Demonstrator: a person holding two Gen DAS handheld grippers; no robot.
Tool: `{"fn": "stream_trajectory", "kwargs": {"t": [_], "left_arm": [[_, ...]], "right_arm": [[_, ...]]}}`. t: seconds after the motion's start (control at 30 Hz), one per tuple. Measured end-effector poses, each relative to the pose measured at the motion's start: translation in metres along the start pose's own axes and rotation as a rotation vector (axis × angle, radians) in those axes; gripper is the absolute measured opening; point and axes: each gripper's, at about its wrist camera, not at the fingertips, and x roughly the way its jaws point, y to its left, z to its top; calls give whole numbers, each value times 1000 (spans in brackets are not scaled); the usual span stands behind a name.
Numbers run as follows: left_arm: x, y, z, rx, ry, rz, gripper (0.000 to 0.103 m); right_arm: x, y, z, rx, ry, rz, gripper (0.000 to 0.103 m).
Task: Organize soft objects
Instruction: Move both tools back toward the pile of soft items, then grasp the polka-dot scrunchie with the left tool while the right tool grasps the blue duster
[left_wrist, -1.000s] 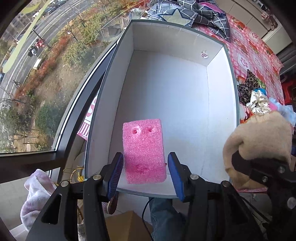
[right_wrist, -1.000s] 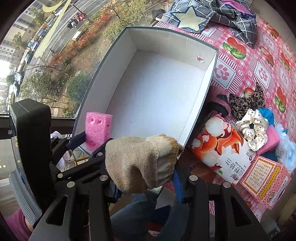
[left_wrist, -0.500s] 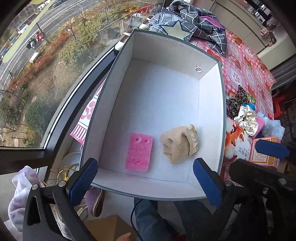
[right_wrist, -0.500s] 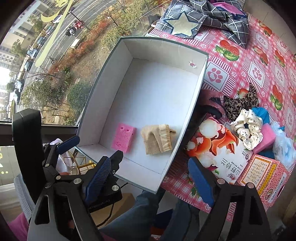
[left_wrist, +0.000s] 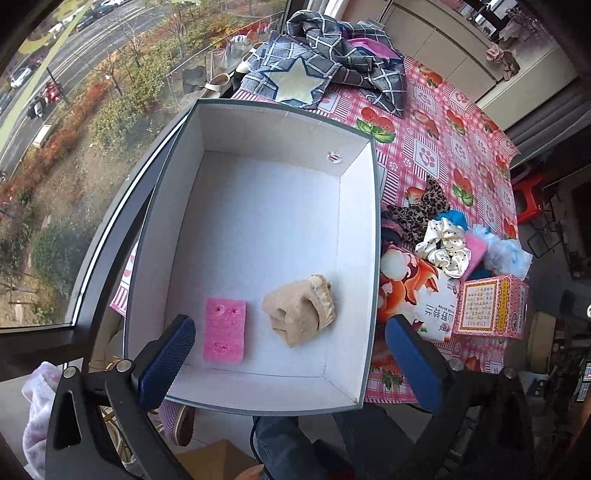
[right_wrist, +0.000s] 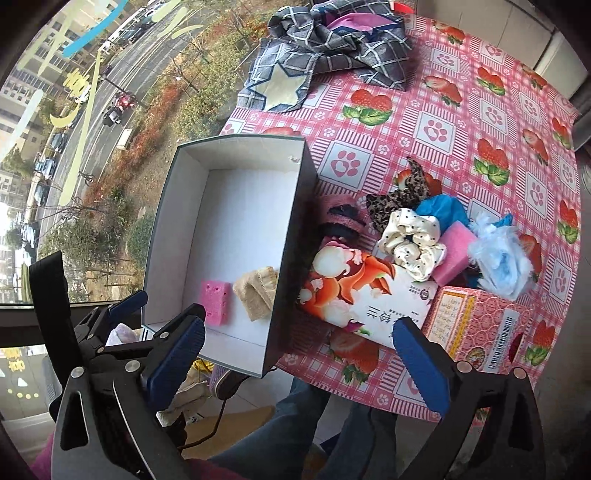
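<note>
Both the left tongs (left_wrist: 288, 354) and the right tongs (right_wrist: 299, 354) are hanging spread and empty. The pink sponge (left_wrist: 224, 329) and beige glove (left_wrist: 300, 312) are lying side by side in the white box (left_wrist: 258, 114), seemingly gathered for sorting. Chinese print is showing on the tissue pack (right_wrist: 365, 291), too small to read, on the desk (right_wrist: 436, 110).

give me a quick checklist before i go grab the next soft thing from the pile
1. left gripper open and holding nothing: ok
2. right gripper open and holding nothing: ok
3. pink sponge lying flat in the box: ok
4. beige glove in the box, beside the sponge: ok
5. polka-dot scrunchie on top of the pile, unobstructed: ok
6. second pink sponge free to lift: cannot tell, partly under the scrunchie
</note>
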Motion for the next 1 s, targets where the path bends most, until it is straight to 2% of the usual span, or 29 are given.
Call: {"fn": "stream_trajectory", "kwargs": {"t": [0.13,0.3,0.4,0.53,0.67,0.87,0.93,1.0], "left_arm": [[4,-29,6,69,7,3,103],[12,-62,10,136,32,9,103],[20,-80,15,166,51,22,103],[31,-106,24,199,71,34,103],[43,-126,37,201,96,24,103],[64,-149,58,197,136,31,103],[71,-155,64,199,146,39,103],[79,-161,71,196,160,41,103]], "right_arm": [[-23,-60,13,117,-55,-65,103],[-21,-137,24,267,-38,-117,103],[-8,-172,28,359,2,-41,103],[15,-199,34,433,61,41,103],[38,-215,39,507,112,96,103],[69,-229,45,546,184,175,102],[75,-230,48,539,197,188,97],[82,-230,50,531,218,204,79]]}}
